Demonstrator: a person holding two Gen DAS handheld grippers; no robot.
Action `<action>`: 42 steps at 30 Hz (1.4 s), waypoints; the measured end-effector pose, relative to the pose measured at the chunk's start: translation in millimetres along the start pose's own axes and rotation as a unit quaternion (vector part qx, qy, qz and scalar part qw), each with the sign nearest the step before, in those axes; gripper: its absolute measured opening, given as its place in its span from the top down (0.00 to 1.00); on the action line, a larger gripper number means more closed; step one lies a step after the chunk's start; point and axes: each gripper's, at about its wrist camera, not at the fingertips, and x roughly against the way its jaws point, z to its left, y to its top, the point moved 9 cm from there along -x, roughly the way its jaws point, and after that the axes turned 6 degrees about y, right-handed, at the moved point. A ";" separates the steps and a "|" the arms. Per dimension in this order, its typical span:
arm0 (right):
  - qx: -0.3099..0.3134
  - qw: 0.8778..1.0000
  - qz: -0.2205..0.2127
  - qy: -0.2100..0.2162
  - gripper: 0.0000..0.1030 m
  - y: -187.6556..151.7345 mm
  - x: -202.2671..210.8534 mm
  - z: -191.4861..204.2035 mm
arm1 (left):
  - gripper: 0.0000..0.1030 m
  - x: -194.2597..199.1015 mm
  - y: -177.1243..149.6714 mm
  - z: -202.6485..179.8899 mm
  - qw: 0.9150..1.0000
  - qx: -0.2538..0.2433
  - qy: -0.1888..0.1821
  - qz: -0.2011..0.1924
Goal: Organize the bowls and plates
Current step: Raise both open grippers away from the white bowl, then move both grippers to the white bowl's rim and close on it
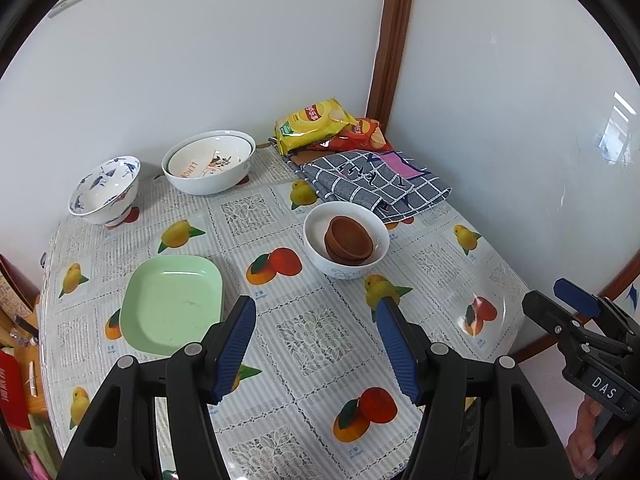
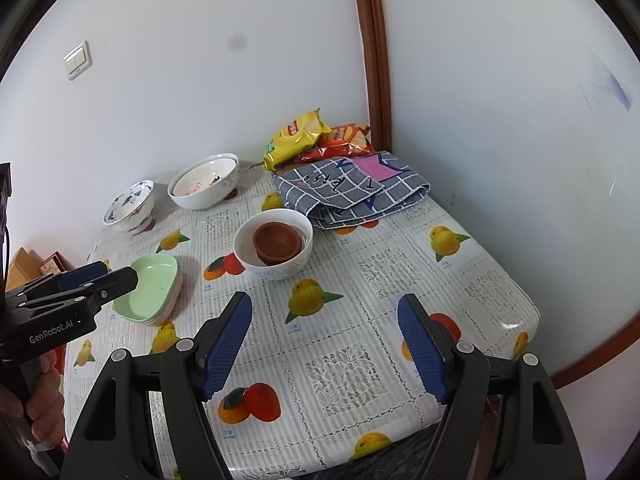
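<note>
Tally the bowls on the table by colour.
White bowls: 3 (one nested inside another)
Blue-and-white bowls: 1
Brown bowls: 2 (stacked inside a white one)
Total: 6

Bright, sharp — fisheye-warped edges

This is a home, most likely a dining corner. The surface (image 2: 400, 280) wears a plastic cloth printed with mangoes and lace squares, and stands pushed into a corner of plain white walls with brown wooden trim (image 2: 372, 56). A domestic light switch (image 2: 78, 60) sits on the wall. Everyday crockery stands about: a blue-and-white bowl (image 1: 106, 190), nested white bowls (image 1: 208, 164) (one lettered "LEMON"), a green plate (image 1: 172, 304). Crisp packets (image 1: 312, 126) and a folded checked cloth (image 1: 376, 184) lie by the wall.
</note>
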 end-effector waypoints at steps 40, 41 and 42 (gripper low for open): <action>0.029 0.994 0.101 0.040 0.48 47.3 -188.1 6.5 | 0.41 -145.6 39.8 15.8 0.996 0.052 0.009 0.078; 0.028 0.993 0.105 0.040 0.51 47.2 -192.7 6.3 | 0.41 -149.6 41.2 13.7 0.995 0.052 0.007 0.080; 0.027 0.993 0.109 0.039 0.53 46.9 -197.9 5.5 | 0.41 -152.7 42.8 12.1 0.995 0.051 0.006 0.081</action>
